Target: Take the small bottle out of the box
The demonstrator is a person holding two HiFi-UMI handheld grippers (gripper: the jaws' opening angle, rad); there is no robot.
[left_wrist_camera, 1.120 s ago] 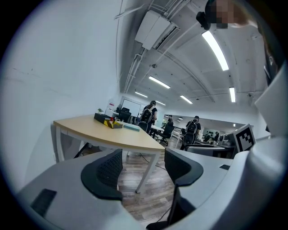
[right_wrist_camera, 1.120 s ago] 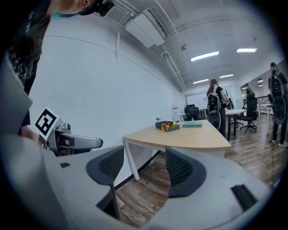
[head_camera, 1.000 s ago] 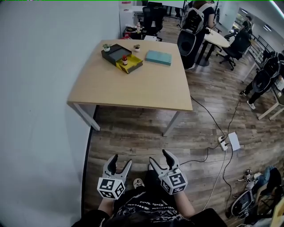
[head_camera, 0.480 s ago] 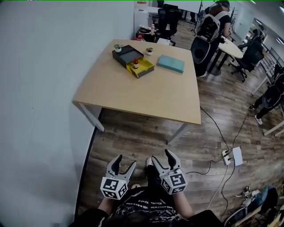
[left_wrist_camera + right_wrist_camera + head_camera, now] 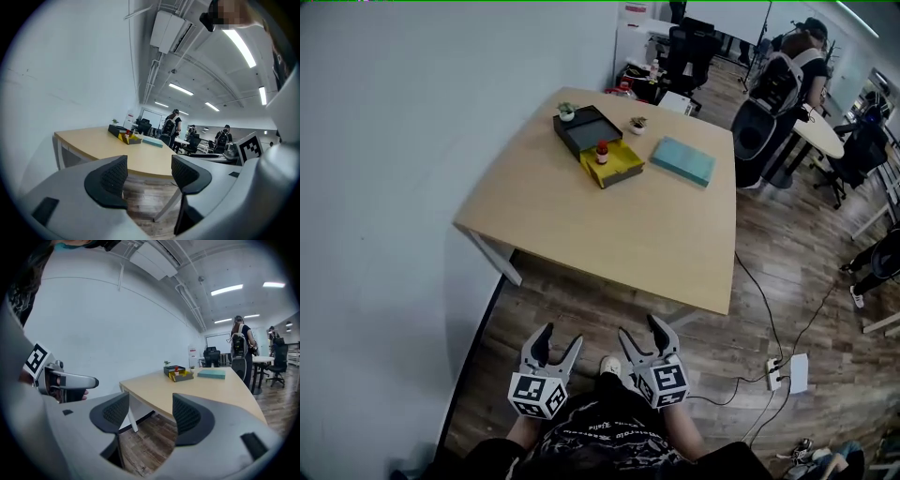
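Observation:
A small bottle (image 5: 602, 151) with a red cap stands in a yellow box (image 5: 614, 164) at the far side of a wooden table (image 5: 609, 225). A dark grey lid or tray (image 5: 585, 129) lies right behind the box. Both grippers hang low, well short of the table, over the floor. My left gripper (image 5: 553, 343) is open with nothing between its jaws. My right gripper (image 5: 639, 334) is open and empty too. In the right gripper view the box (image 5: 182, 376) and the bottle (image 5: 175, 369) look tiny and far away. The left gripper view shows the box (image 5: 127, 138) far off.
A teal book (image 5: 683, 160) lies right of the box. Two small potted plants (image 5: 566, 111) (image 5: 637, 124) stand near the far edge. A white wall (image 5: 384, 169) runs along the left. Office chairs, desks and people fill the back right. A power strip (image 5: 772, 369) and cables lie on the wood floor.
The head view has swung right and come a little nearer the table, so the table now sits more to the centre. Both grippers stay open and low.

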